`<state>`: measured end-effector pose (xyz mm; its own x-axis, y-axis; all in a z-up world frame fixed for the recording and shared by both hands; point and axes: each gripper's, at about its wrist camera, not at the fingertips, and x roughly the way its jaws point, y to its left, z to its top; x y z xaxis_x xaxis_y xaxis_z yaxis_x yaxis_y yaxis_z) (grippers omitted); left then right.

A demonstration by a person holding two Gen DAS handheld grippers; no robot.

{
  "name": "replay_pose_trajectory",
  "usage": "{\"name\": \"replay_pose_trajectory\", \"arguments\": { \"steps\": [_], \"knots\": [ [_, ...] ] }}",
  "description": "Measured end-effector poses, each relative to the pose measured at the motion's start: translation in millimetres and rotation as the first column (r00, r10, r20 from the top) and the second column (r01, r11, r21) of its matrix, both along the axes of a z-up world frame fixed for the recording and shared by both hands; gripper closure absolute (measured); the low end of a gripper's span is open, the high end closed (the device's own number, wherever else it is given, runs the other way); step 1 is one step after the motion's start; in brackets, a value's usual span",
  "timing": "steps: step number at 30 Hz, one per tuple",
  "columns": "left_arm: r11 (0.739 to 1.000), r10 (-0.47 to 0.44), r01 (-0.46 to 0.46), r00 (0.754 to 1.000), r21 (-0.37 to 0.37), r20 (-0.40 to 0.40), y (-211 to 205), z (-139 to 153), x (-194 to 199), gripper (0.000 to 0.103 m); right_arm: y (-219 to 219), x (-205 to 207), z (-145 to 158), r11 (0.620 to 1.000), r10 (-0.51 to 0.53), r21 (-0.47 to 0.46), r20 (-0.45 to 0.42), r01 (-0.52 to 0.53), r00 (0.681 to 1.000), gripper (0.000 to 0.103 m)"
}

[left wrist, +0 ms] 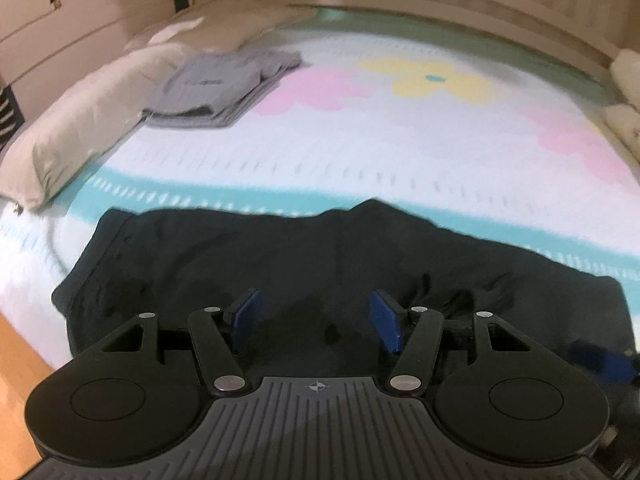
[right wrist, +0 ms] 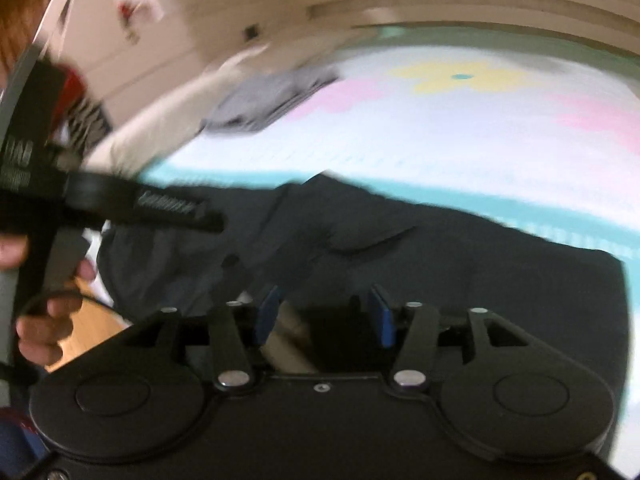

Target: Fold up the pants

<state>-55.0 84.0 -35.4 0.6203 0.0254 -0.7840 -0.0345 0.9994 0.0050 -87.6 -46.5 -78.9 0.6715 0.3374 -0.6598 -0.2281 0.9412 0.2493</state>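
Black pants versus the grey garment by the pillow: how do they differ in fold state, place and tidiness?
The black pants lie spread wide and wrinkled across the near edge of the bed; the grey garment is already folded into a compact rectangle. The black pants sit right under both grippers; the grey garment lies farther back, beside the pillow. The pants are near black, the garment light grey. Both rest on the flowered bedspread.
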Motion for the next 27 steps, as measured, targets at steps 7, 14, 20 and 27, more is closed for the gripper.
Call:
{"name": "replay_pose_trajectory", "arguments": {
  "steps": [7, 14, 20, 27],
  "knots": [
    [0.986, -0.165, 0.165, 0.986, 0.013, -0.03, -40.9, -10.1, -3.6, 0.045, -67.7, 13.4, -4.0, 0.965, -0.262, -0.002, -0.059, 0.263, 0.963, 0.053],
    [0.96, -0.28, 0.278, 0.953, -0.04, -0.113, -55.1, -34.6, -10.7, 0.044, -87.6, 5.7, -11.1, 0.95, -0.311, -0.002, -0.069, 0.312, 0.948, 0.053],
    [0.961, -0.275, 0.273, 0.953, -0.031, -0.126, -52.7, -45.1, -18.6, 0.04, -84.2, -0.4, -9.1, 0.961, -0.275, -0.004, -0.057, 0.275, 0.96, 0.053],
    [0.951, -0.309, 0.301, 0.941, -0.073, -0.139, -55.4, -49.2, -18.6, 0.039, -86.8, -7.7, -1.3, 0.968, -0.249, 0.033, -0.04, 0.25, 0.968, 0.053]
  ]
}}
